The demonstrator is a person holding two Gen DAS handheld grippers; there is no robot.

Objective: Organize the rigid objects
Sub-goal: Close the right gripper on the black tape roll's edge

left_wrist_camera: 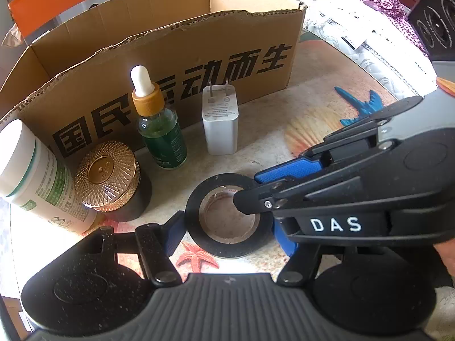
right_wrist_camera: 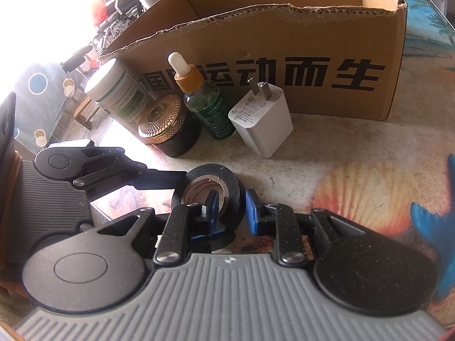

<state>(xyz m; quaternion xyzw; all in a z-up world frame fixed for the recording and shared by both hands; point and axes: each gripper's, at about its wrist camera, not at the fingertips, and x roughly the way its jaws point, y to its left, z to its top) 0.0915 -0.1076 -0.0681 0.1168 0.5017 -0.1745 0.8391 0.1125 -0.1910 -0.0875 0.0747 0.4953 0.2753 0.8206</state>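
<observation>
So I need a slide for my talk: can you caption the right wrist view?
Right gripper pinching the wall of a black tape roll, one jaw inside the core, with bottles, a jar and a charger lined before a cardboard box.

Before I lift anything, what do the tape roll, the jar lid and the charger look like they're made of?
Tape roll: matte black, smooth, probably vinyl electrical tape, wound on a tan cardboard-looking core with red print. Jar lid: shiny gold, finely ribbed, metal or metallised plastic; can't tell which. Charger: smooth white plastic shell with two bare metal prongs.
</observation>
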